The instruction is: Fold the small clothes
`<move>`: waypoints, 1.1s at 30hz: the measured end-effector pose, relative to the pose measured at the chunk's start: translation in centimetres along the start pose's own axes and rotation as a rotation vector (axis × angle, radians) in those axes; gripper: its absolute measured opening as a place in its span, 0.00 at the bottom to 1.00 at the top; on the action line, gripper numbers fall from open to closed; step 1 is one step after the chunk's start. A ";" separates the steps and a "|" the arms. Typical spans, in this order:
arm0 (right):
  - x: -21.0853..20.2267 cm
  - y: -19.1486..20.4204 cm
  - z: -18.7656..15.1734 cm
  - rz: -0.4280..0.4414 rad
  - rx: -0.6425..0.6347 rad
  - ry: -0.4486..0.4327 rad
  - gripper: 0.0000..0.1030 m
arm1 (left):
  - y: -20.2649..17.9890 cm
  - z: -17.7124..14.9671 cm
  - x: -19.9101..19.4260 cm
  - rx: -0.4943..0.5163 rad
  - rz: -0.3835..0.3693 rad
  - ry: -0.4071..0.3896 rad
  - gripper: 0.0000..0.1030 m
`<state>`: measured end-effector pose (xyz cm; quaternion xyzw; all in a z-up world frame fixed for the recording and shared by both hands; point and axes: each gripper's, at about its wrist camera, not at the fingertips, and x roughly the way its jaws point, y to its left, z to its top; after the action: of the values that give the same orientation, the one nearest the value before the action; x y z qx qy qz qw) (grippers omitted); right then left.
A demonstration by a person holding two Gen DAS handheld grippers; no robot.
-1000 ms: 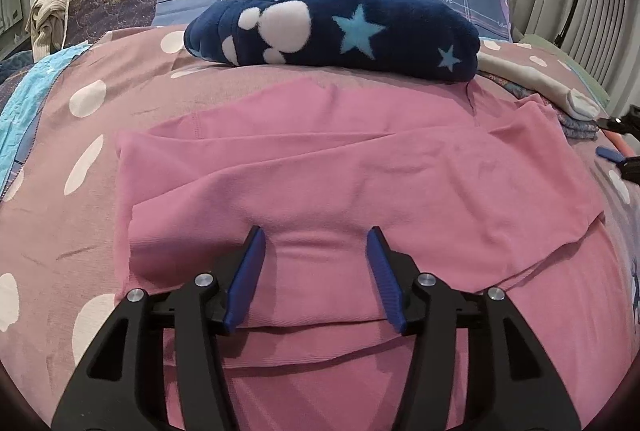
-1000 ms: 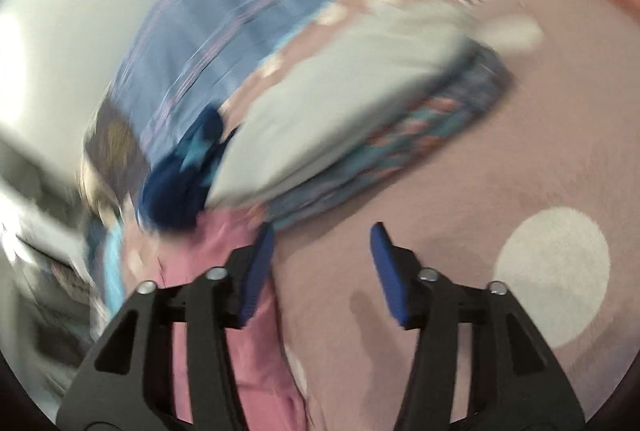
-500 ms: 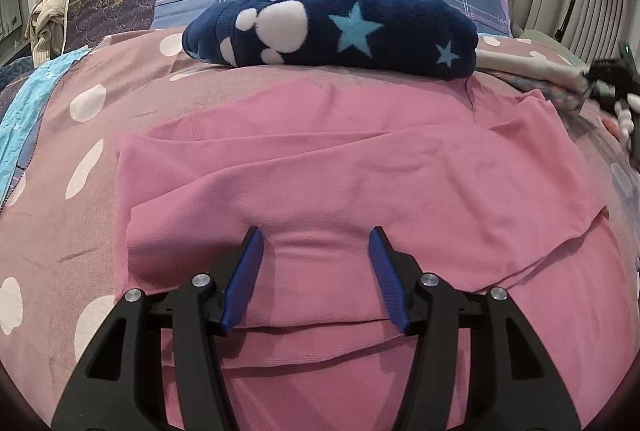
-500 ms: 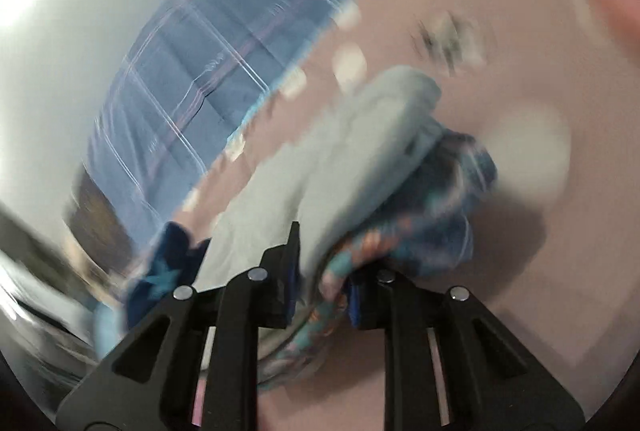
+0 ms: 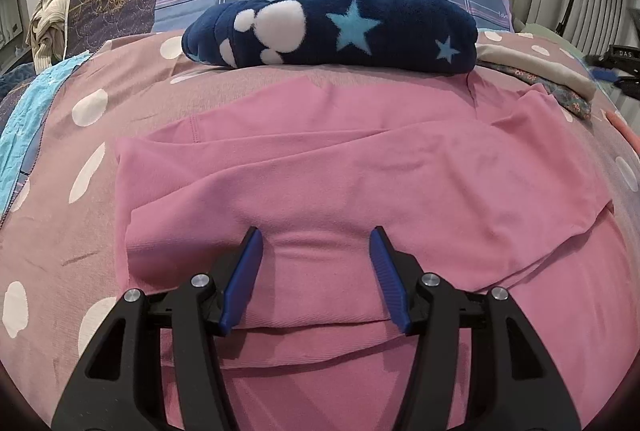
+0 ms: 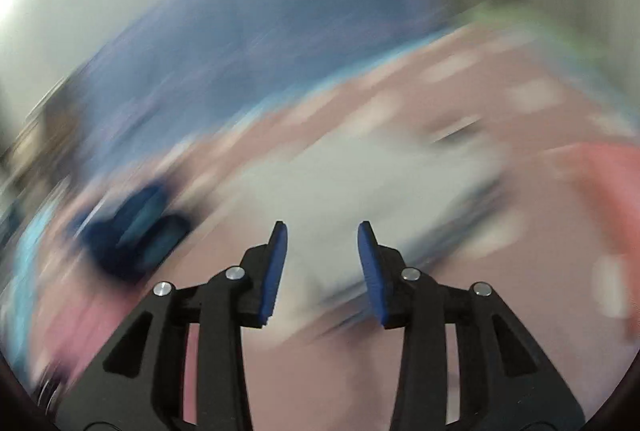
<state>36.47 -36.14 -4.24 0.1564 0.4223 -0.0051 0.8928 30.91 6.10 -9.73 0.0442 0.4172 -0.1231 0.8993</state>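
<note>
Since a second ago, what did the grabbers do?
The right gripper pinched the grey folded clothes, then let go; its jaws have just been opening, empty. The left gripper stayed open over the pink garment, which hasn't moved.

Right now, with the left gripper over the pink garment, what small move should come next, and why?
Probably lower and close the left gripper on the pink garment fold beneath it: its jaws stand open astride a raised ridge of cloth, gripping nothing. The right gripper, whose jaws have just been opening with nothing between them, is blurred near the grey folded pile.
</note>
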 end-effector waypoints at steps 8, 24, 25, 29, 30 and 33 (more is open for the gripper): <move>8.6 0.8 -0.2 0.121 0.165 0.316 0.40 | 0.1 0.0 -0.1 -0.006 -0.010 -0.002 0.56; 2.5 3.6 0.3 -0.260 -0.107 0.045 0.02 | 0.2 0.0 -0.1 -0.010 -0.022 -0.002 0.58; 2.8 2.8 0.2 -0.224 -0.075 0.061 0.03 | 0.2 0.0 -0.1 -0.011 -0.023 -0.002 0.58; 3.4 2.2 -0.5 -0.083 -0.057 0.111 0.18 | 0.1 0.0 -0.1 -0.008 -0.022 -0.001 0.59; 3.8 2.5 -0.8 -0.056 -0.057 0.133 0.29 | 0.1 -0.1 -0.1 -0.006 -0.021 -0.001 0.59; 4.7 2.1 -1.6 -0.012 -0.007 0.174 0.45 | 0.1 0.0 -0.1 -0.007 -0.022 -0.001 0.59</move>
<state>38.57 -33.13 -8.18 0.1508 0.4994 0.0047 0.8531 30.85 6.22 -9.70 0.0367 0.4178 -0.1316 0.8982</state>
